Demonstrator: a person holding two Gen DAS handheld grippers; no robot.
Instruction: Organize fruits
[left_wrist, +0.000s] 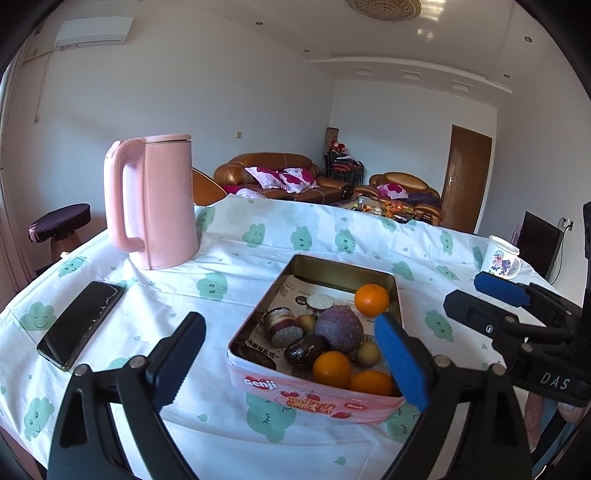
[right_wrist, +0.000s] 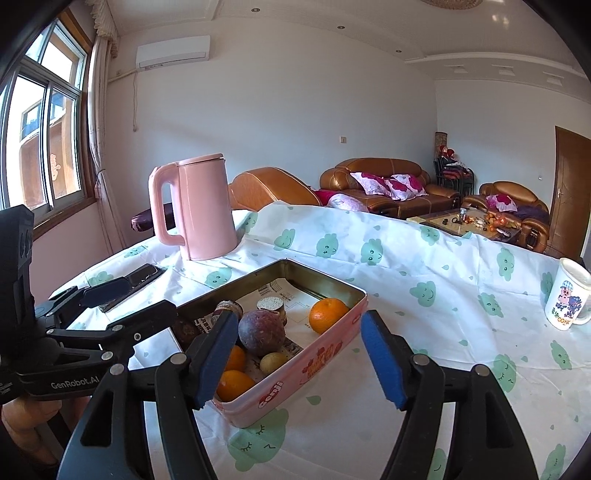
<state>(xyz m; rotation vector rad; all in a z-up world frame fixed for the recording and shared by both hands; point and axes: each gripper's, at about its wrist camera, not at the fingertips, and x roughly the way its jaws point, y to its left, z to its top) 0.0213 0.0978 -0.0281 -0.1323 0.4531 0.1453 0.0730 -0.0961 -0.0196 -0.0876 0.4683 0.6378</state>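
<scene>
The pink rectangular metal tin (left_wrist: 314, 391) sits on the cloud-printed white cloth of the worktop (left_wrist: 229, 273), holding three round oranges (left_wrist: 371, 299), a dull purple passion fruit (left_wrist: 339, 328) and small yellowish fruits among printed paper; its long axis runs away from both claws. The left claw (left_wrist: 291, 365) hangs wide open and empty, straddling the tin's near end; the right claw (right_wrist: 299, 358) is likewise open and empty, over the tin's right wall, so I judge both about equally near the fruit.
</scene>
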